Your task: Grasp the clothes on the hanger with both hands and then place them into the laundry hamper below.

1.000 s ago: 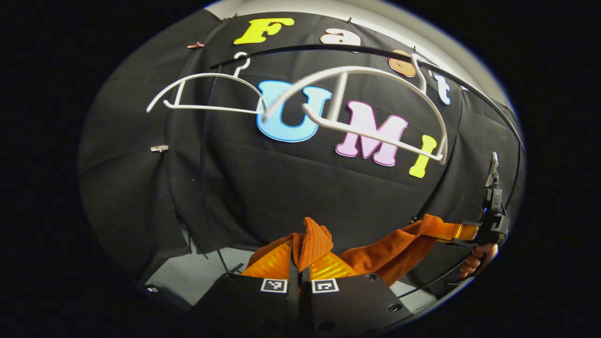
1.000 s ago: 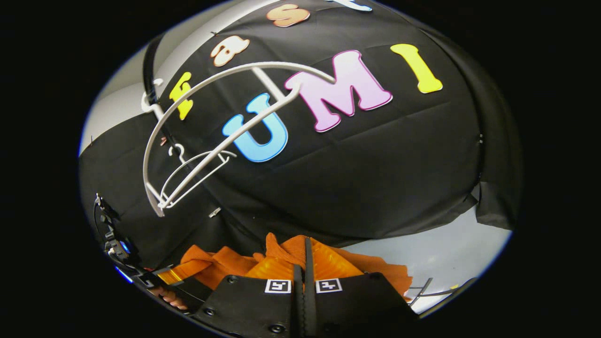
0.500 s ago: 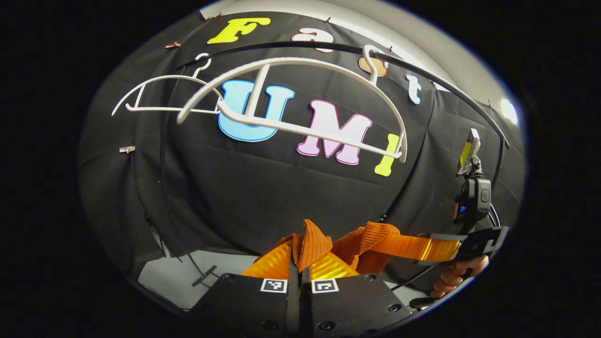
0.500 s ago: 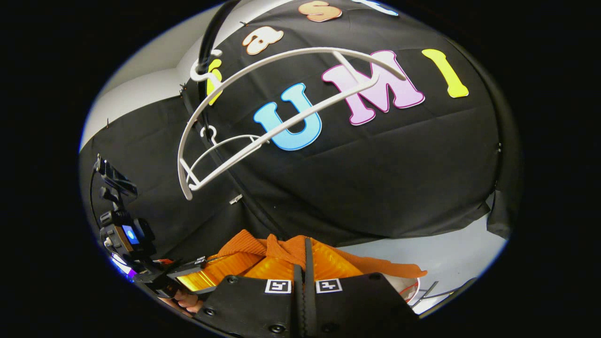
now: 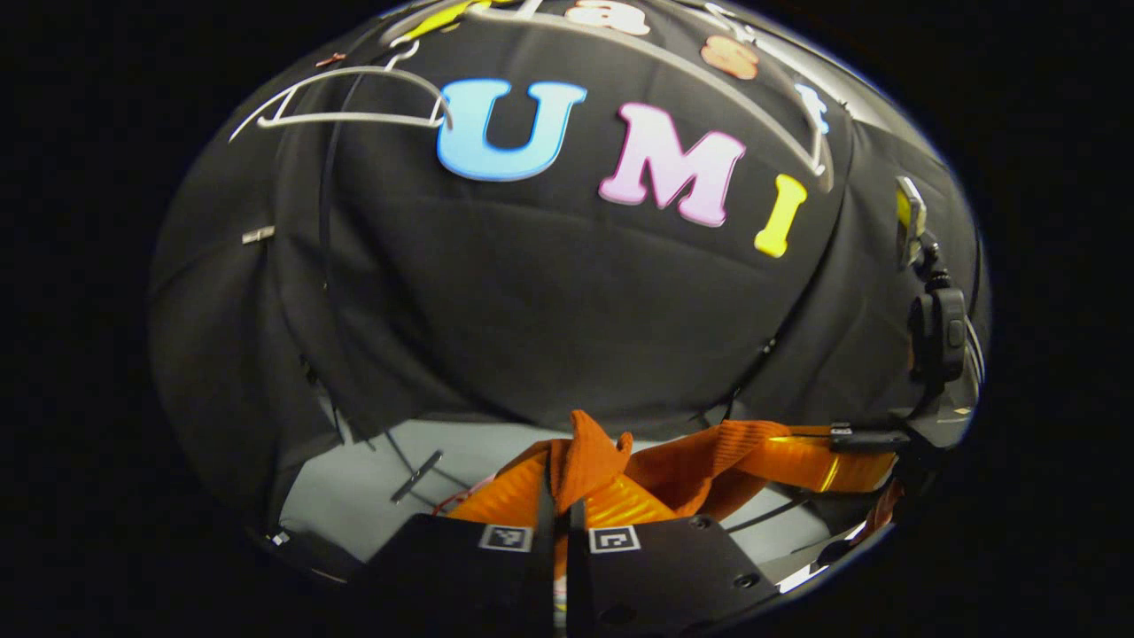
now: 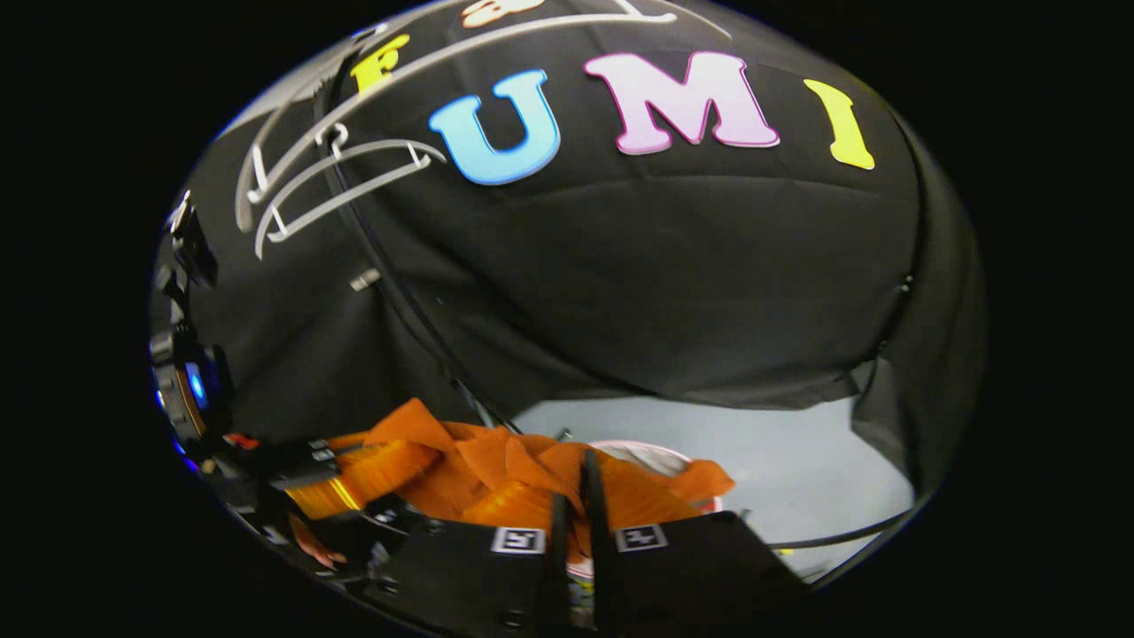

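The orange garment (image 5: 700, 461) hangs stretched between the two grippers, off the hangers and low in the booth, above the grey floor (image 6: 797, 443). In the left gripper view a fold of it (image 5: 589, 452) sticks up between the closed fingers of the left gripper (image 5: 558, 496), which pinch the cloth. From there the garment runs right to the right gripper (image 5: 842, 447), farther off. In the right gripper view the right gripper (image 6: 576, 496) has its fingers clamped on the cloth (image 6: 496, 461) too, with the left gripper (image 6: 345, 470) at the far left. Under the garment a round white rim (image 6: 656, 454) peeks out (likely the hamper, mostly hidden). Two white hangers (image 6: 337, 177) hang empty on the black rail (image 6: 399, 292), well above.
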Demonstrator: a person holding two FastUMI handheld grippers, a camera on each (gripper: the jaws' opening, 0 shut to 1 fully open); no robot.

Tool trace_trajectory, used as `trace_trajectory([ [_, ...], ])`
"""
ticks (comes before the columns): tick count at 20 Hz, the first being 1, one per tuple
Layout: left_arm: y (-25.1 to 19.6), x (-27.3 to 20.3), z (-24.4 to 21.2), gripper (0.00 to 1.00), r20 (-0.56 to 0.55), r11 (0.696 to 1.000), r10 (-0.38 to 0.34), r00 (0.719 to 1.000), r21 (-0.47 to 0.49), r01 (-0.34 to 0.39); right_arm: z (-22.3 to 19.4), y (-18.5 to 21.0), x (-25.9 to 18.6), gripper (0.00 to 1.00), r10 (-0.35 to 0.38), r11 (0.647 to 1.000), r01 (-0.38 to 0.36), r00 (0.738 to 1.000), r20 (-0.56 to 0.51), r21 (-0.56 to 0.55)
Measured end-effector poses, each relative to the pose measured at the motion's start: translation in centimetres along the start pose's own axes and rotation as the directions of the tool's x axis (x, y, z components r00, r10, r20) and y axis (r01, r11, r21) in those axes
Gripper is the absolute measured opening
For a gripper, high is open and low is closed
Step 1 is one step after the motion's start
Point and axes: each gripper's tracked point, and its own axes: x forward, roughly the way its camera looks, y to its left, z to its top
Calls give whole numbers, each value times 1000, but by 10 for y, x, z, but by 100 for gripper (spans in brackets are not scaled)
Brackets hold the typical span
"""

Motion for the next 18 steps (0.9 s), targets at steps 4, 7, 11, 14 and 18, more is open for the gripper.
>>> trace_trajectory([
  [4, 27, 2, -12, 61, -9, 995, 94, 996, -38, -95, -25, -17, 3, 82, -70, 997, 72, 996, -47, 39],
  [7, 43, -2, -18, 75, -15, 988, 151, 988, 39, -150, -33, -29, 2, 85, -131, 990, 134, 990, -60, 47],
  [11, 42, -9, -18, 88, -10, 987, 145, 989, 76, -144, -31, -27, -5, 96, -156, 988, 157, 987, -33, 12],
  [14, 41, -20, -14, 96, 5, 986, 131, 991, 98, -131, -16, -19, -21, 94, -158, 981, 164, 986, 58, -106],
  [18, 31, -40, 1, 96, 39, 995, 80, 996, 48, -82, -3, 5, -43, 100, -124, 988, 132, 987, 103, -80],
])
